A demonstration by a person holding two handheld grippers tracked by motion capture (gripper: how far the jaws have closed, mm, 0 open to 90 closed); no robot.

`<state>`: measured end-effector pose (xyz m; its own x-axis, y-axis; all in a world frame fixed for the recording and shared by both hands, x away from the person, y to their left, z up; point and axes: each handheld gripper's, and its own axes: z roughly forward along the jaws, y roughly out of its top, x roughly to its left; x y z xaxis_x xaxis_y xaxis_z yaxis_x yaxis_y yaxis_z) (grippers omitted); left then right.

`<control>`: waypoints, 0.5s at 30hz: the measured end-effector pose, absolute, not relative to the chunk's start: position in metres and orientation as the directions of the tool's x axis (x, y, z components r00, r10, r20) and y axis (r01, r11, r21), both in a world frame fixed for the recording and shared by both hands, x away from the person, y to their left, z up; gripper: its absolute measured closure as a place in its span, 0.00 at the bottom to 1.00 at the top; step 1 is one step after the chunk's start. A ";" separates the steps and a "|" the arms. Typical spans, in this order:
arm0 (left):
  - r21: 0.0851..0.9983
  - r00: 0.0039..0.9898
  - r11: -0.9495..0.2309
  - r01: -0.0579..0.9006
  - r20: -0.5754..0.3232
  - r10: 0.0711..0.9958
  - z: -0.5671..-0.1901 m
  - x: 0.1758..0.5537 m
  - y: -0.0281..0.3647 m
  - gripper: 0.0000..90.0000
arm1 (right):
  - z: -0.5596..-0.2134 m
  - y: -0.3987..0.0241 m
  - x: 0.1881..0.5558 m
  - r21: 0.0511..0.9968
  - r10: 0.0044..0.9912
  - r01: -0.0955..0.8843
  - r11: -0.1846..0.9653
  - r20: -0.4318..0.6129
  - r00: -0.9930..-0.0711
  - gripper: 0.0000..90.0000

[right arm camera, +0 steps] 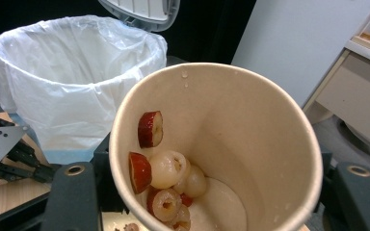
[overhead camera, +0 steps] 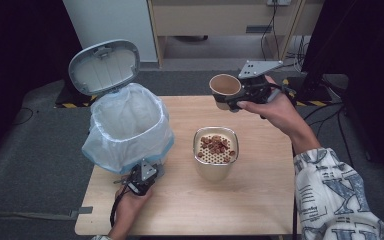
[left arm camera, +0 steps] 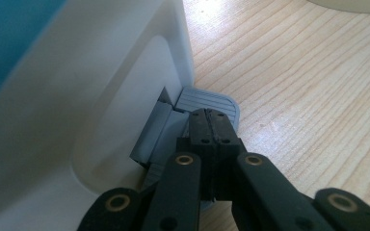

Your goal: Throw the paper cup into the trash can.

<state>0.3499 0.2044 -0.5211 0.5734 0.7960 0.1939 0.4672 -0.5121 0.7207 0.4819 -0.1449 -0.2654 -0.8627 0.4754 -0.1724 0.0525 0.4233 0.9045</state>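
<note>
High view: left gripper [overhead camera: 143, 178] presses the bin [overhead camera: 130, 125] pedal; lid [overhead camera: 104, 66] up.

Left gripper view: jaws closed on nothing, atop the pedal [left arm camera: 207, 102].

Right gripper view: right gripper [right arm camera: 212, 202] clamps the cup [right arm camera: 217, 144] holding fruit slices [right arm camera: 166, 178].

Judged next: tip it over the bin.

Between my right jaws a tan paper cup [right arm camera: 221, 144] is showing red-skinned, pale-fleshed fruit slices [right arm camera: 166, 175] inside. Beyond it a white translucent bag [right arm camera: 72, 72] is lining the bin under a grey lid [right arm camera: 139, 9]. Under my closed black left jaws a ribbed grey pedal [left arm camera: 207, 101] is lying on pale, grain-streaked wood [left arm camera: 308, 86], beside the bin's cream wall [left arm camera: 77, 96].
</note>
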 end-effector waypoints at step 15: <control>0.718 0.574 -0.515 0.468 0.196 0.795 -0.521 0.350 0.204 1.00 | -0.264 -0.122 0.483 0.913 0.446 0.069 0.403 -0.130 -0.885 0.38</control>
